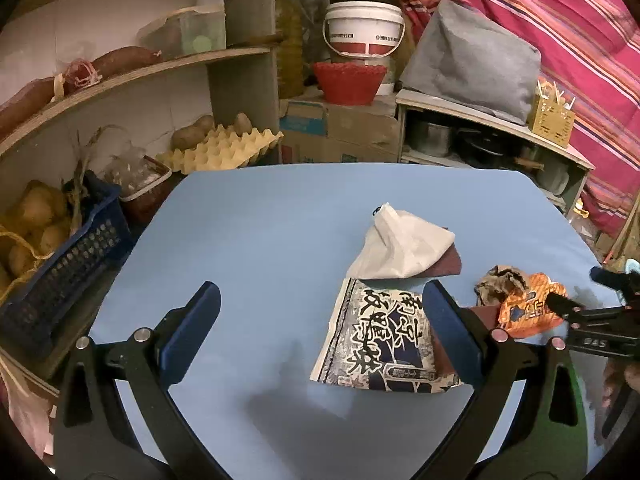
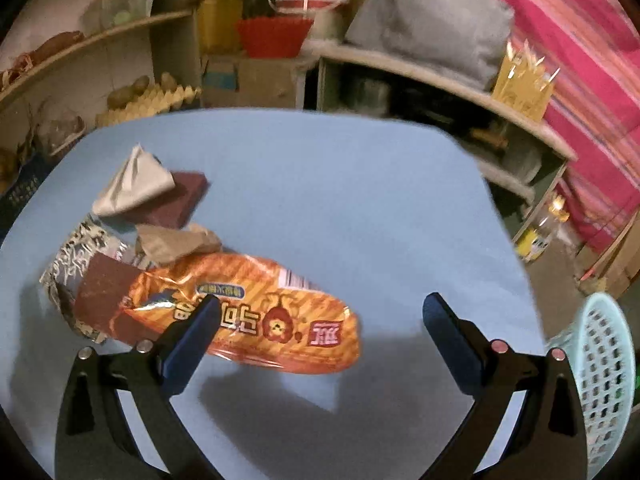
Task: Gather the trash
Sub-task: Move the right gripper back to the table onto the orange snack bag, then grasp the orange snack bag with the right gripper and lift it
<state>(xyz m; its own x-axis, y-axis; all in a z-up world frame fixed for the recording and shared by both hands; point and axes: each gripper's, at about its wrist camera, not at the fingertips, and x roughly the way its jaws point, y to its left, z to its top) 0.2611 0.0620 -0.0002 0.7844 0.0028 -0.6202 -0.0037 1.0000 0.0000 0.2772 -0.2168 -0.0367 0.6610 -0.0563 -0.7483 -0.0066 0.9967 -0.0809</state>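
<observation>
Trash lies in a cluster on the blue table (image 1: 260, 240). In the left wrist view there is a black-and-white printed wrapper (image 1: 376, 336), a white crumpled paper (image 1: 400, 244) on a brown pad (image 1: 450, 264), crumpled brown paper (image 1: 496, 280) and an orange snack wrapper (image 1: 528, 312). My left gripper (image 1: 320, 316) hangs open above the table, with the printed wrapper just inside its right finger. My right gripper (image 2: 320, 320) is open too, and its left finger overlaps the orange snack wrapper (image 2: 272, 312). A brown card (image 2: 104, 292) lies partly under that wrapper.
A light blue mesh basket (image 2: 604, 380) stands off the table's right edge. To the left are shelves with a blue crate (image 1: 68, 276) of potatoes and an egg tray (image 1: 220, 148). Behind the table are a cardboard box (image 1: 340, 132), a red bowl (image 1: 348, 80) and a low cabinet (image 1: 480, 136).
</observation>
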